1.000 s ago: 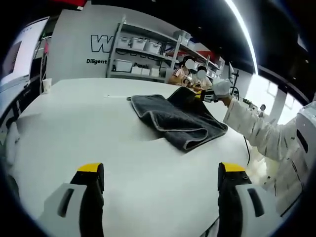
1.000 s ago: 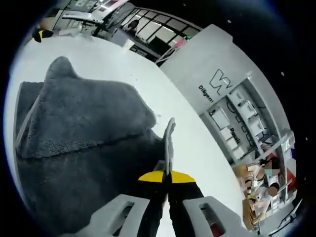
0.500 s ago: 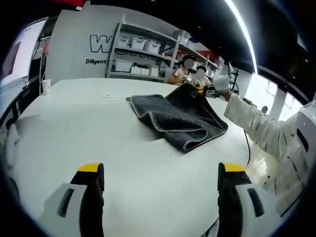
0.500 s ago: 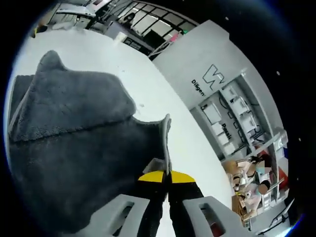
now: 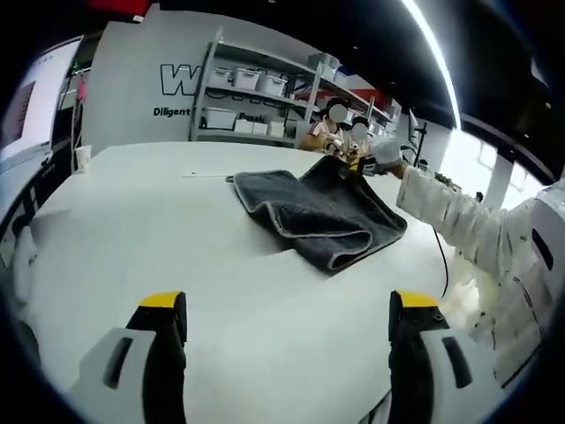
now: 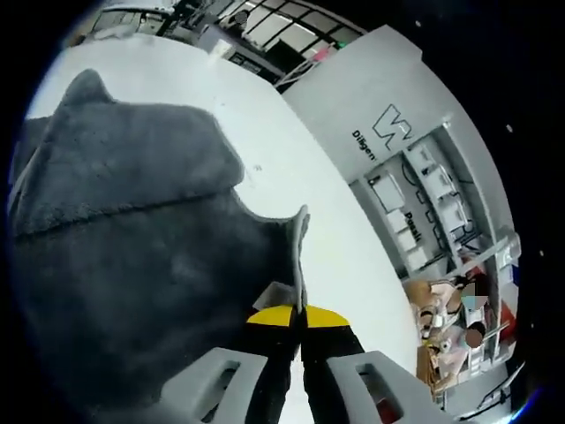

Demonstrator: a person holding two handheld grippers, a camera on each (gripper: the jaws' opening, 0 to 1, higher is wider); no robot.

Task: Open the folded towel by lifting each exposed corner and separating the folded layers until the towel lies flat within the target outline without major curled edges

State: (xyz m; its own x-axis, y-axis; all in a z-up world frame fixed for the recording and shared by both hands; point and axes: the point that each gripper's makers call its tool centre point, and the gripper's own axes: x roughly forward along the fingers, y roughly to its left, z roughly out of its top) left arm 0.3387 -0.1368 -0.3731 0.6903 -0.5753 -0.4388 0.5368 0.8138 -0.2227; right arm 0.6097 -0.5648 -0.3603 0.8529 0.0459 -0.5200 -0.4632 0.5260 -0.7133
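Shelf bins: behind the table I see a metal rack (image 5: 265, 93) against the grey wall, with pale storage bins (image 5: 238, 78) on its shelves (what they hold I cannot tell).

Rack from my right side: the same rack (image 6: 424, 208) runs along the right of the right gripper view, bins too small to read.

Towel: the dark grey towel (image 5: 318, 208) lies on the white table (image 5: 132, 238), folded, with a pale stitched edge curling along its near side.

My right gripper: my right gripper (image 6: 297, 311) is clenched on the towel's corner (image 6: 298, 238), jaws pressed together with the fabric edge rising straight up between the yellow tips. The rest of the towel (image 6: 132, 247) spreads out to the left of the jaws.

Right gripper seen from the left: it (image 5: 369, 164) sits at the towel's far edge, at the end of my white sleeve (image 5: 450, 221).

My left gripper: my left gripper (image 5: 287, 309) is released, jaws wide apart over bare table, well short of the towel, which lies beyond and between the two tips.
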